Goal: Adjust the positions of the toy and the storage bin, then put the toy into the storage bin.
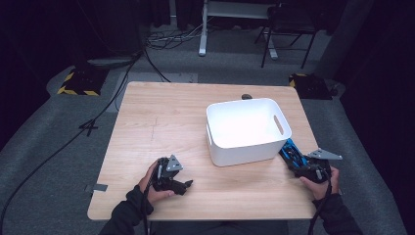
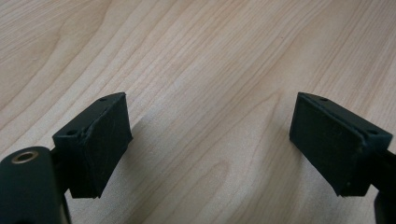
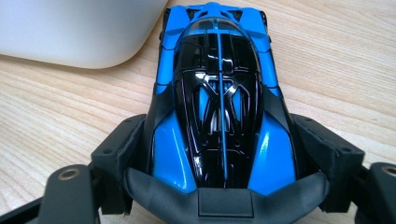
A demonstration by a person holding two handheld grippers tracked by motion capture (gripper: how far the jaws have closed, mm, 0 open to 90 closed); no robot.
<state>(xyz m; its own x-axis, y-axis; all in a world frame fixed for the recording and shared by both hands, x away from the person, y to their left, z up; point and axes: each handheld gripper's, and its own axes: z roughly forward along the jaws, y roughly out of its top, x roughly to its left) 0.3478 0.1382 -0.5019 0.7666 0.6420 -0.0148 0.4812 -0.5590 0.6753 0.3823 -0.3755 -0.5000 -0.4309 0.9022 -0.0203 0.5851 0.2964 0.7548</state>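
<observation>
While the left gripper (image 2: 208, 135) idles agape, the right gripper (image 3: 219, 149), clamped on the car (image 3: 219, 107), should lift level toward the bin (image 1: 247, 129) at eleven o'clock.

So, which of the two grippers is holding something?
The right gripper: its jaws clamp the blue toy car beside the white bin. The left gripper is open over bare table.

You're in a lab or recording studio, not a home: dark curtained walls (image 1: 44, 29), grey carpet floor (image 1: 49, 161), cables (image 1: 73, 137) trailing past the tabletop's (image 1: 161, 117) left edge, hazard-striped floor weights (image 1: 78, 83) off both far corners, a desk frame (image 1: 205, 29) and chair (image 1: 288, 24) behind.
</observation>
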